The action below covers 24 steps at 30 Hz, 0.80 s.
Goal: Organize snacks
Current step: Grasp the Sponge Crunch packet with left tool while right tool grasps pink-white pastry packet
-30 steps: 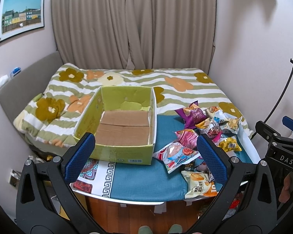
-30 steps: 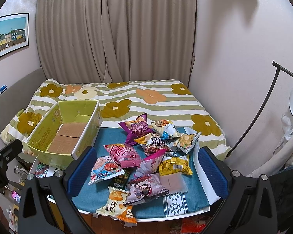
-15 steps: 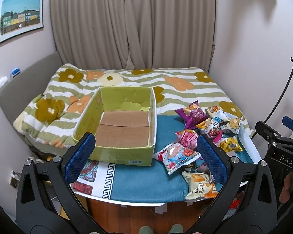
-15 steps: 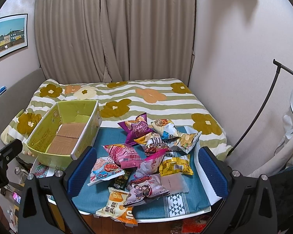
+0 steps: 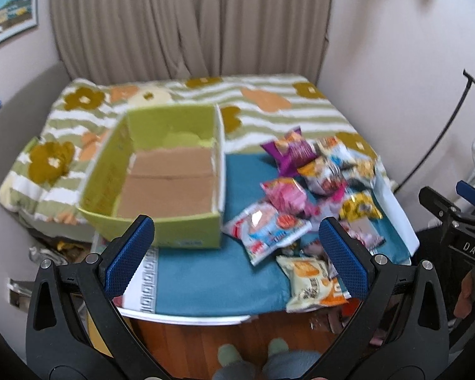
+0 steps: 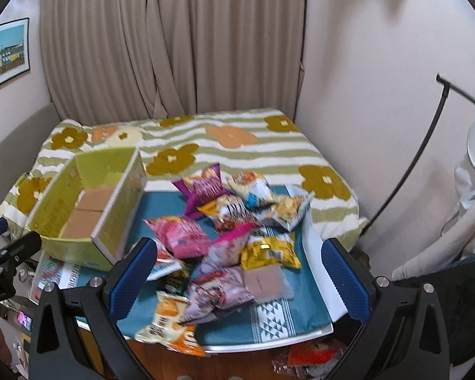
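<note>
An empty green cardboard box (image 5: 171, 174) (image 6: 79, 209) stands on the left of a small table with a blue cloth (image 5: 205, 272) (image 6: 304, 304). A pile of snack bags lies to its right: a purple bag (image 5: 293, 153) (image 6: 202, 188), a pink bag (image 5: 283, 194) (image 6: 180, 236), a yellow bag (image 6: 269, 251), a white-and-red bag (image 5: 266, 229) and a cream-orange bag (image 5: 310, 280) (image 6: 167, 324) at the front edge. My left gripper (image 5: 236, 255) is open and empty, before the table. My right gripper (image 6: 237, 278) is open and empty, above the front of the pile.
A bed with a green-striped flowered blanket (image 6: 237, 145) lies behind the table, curtains beyond. A black stand (image 6: 427, 145) leans at the right wall. Wooden floor (image 5: 231, 332) and loose wrappers (image 6: 313, 356) lie below the table's front edge.
Both views have shifted closer to and down toward the table, with motion blur. Both grippers stay open; box and bags have not moved.
</note>
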{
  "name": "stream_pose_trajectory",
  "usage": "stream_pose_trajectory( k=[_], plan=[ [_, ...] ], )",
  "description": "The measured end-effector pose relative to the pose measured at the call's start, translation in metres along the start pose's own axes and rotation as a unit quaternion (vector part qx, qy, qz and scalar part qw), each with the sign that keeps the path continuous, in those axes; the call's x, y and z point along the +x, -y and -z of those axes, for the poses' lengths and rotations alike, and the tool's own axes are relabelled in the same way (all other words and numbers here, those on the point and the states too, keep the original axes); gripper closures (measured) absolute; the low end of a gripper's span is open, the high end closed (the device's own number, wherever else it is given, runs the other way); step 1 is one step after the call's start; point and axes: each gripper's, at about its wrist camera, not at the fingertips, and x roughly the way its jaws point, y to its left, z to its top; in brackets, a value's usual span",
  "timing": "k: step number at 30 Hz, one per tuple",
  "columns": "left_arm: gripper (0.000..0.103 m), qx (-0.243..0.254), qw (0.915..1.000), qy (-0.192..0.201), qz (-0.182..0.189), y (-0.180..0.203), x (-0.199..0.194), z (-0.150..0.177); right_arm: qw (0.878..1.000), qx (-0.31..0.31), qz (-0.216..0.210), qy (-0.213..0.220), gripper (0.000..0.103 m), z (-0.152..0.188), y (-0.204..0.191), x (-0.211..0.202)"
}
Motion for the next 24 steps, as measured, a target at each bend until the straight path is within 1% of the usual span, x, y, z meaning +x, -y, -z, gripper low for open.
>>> stream_pose_trajectory(
  k=[5, 7, 9, 13, 15, 17, 24],
  plan=[
    [0.0, -0.002, 0.9988, -0.047, 0.015, 0.032, 0.035, 0.018, 0.999, 0.016, -0.008, -0.029, 0.0, 0.008, 0.033, 0.027],
    [0.0, -0.004, 0.9975, -0.069, 0.01, 0.047, 0.051, 0.025, 0.999, 0.018, -0.016, -0.039, 0.0, 0.01, 0.047, 0.041],
    [0.0, -0.015, 0.9959, -0.089, 0.005, 0.061, 0.066, 0.033, 0.998, 0.017, -0.028, -0.059, 0.0, 0.012, 0.062, 0.06],
    [0.0, -0.018, 0.9939, -0.109, 0.005, 0.087, 0.089, 0.041, 0.995, 0.008, -0.042, -0.085, 0.0, 0.015, 0.088, 0.097],
    [0.0, -0.019, 0.9932, -0.115, 0.007, 0.101, 0.1, 0.041, 0.994, 0.002, -0.051, -0.096, 0.0, 0.017, 0.097, 0.113],
    [0.0, -0.03, 0.9924, -0.119, 0.011, 0.113, 0.113, 0.039, 0.993, -0.008, -0.058, -0.105, 0.0, 0.021, 0.105, 0.127],
    [0.0, -0.061, 0.9889, -0.135, 0.015, 0.138, 0.153, 0.025, 0.985, -0.062, -0.089, -0.133, 0.0, 0.041, 0.115, 0.167]
  ],
)
